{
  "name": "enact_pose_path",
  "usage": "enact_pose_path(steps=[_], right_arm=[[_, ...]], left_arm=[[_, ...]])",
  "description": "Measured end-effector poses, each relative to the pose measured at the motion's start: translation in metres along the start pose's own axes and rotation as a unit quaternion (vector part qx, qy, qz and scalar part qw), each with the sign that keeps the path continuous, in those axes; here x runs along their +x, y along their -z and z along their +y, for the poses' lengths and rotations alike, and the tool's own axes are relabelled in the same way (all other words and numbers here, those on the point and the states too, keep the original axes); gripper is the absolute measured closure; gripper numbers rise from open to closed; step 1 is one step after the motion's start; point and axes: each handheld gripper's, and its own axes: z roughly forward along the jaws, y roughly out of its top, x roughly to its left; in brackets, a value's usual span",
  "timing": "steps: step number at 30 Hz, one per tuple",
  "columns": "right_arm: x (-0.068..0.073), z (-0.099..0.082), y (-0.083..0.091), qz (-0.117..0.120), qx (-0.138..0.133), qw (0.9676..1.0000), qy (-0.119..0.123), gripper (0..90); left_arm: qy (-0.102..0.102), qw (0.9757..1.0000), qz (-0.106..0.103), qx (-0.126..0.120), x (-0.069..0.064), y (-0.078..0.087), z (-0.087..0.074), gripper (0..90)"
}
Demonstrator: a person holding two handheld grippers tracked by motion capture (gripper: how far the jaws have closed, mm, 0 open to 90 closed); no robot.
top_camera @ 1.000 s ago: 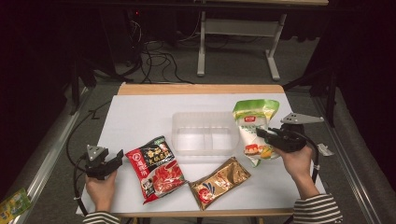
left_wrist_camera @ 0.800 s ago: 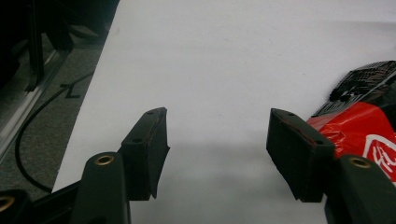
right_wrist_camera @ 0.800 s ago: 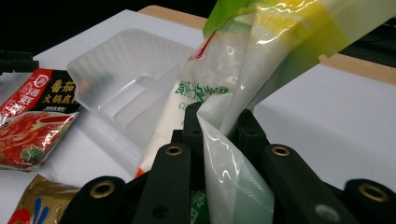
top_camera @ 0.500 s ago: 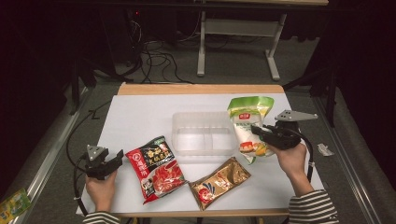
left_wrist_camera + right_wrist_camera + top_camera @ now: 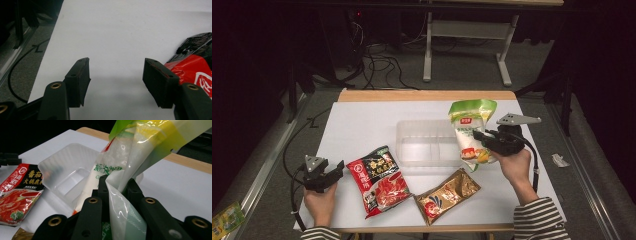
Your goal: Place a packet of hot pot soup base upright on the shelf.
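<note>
1. The green-and-white bag point(image 5: 471, 131) is thin, glossy plastic film, partly see-through and creased where the right gripper point(image 5: 117, 192) pinches it.
2. The tray point(image 5: 428, 142) is cloudy, translucent plastic with a smooth, ribbed wall.
3. The red packet point(image 5: 379, 180) is shiny printed foil-like plastic.
4. The gold packet point(image 5: 447, 195) looks metallic and crinkled.
5. The table point(image 5: 362, 120) top is matt, smooth white, with a bare wooden strip along its far edge.
6. The left gripper point(image 5: 116, 82) has matt black pads point(image 5: 160, 85), slightly rough, with brass-coloured rivets.
</note>
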Motion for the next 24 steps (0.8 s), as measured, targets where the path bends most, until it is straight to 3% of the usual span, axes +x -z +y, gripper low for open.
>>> enact_pose_path(steps=[24], right_arm=[[0.001, 0.018, -0.041, -0.016, 0.006, 0.9998, -0.011, 79.0]], left_arm=[[0.001, 1.0000, -0.001, 0.001, 0.000, 0.000, 0.000, 38.9]])
